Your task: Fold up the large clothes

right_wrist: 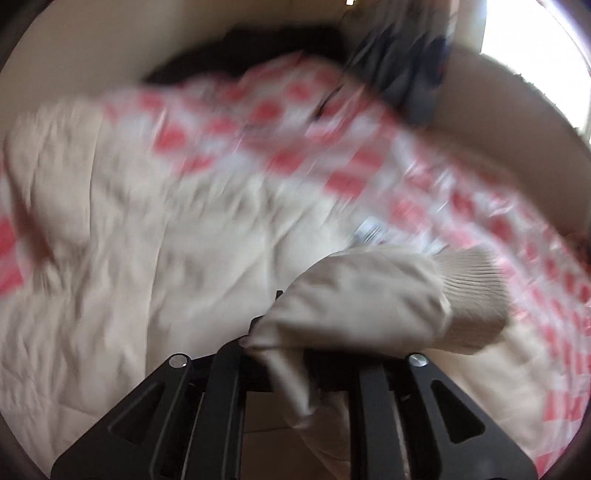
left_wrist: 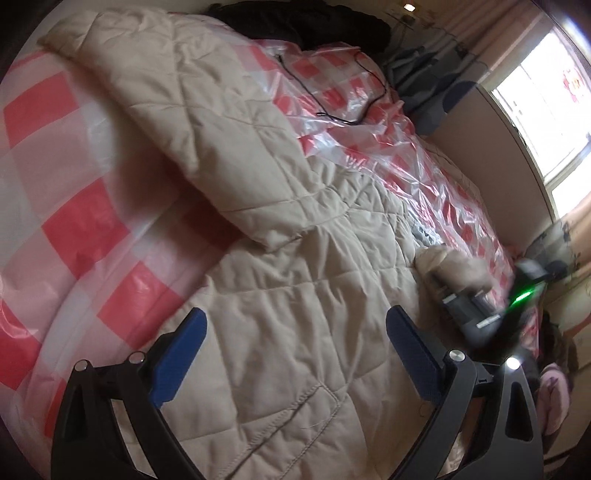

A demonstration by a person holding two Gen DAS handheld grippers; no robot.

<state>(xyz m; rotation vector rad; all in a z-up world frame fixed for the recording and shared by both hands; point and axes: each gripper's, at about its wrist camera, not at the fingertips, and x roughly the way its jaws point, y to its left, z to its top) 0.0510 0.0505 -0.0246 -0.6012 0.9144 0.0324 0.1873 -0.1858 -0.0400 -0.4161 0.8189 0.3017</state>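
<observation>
A beige quilted jacket (left_wrist: 280,369) lies spread on a bed covered by a red-and-white checked plastic sheet (left_wrist: 74,221). One sleeve (left_wrist: 207,122) is folded across its body. My left gripper (left_wrist: 295,314) hovers open over the jacket's lower part, and nothing is between its blue pads (left_wrist: 177,362). At the right, blurred, my right gripper (left_wrist: 480,306) holds the other sleeve by its ribbed cuff (left_wrist: 454,266). In the right wrist view that sleeve (right_wrist: 354,295) bunches over the right gripper (right_wrist: 295,332) and hides its fingertips. The cuff (right_wrist: 476,295) sticks out to the right above the jacket body (right_wrist: 147,240).
A black garment (left_wrist: 314,22) lies at the far end of the bed, with a thin black cable (left_wrist: 354,92) on the plastic. Grey-blue clothing (left_wrist: 424,85) is piled by a beige board (left_wrist: 480,147). A bright window (left_wrist: 546,110) is on the right.
</observation>
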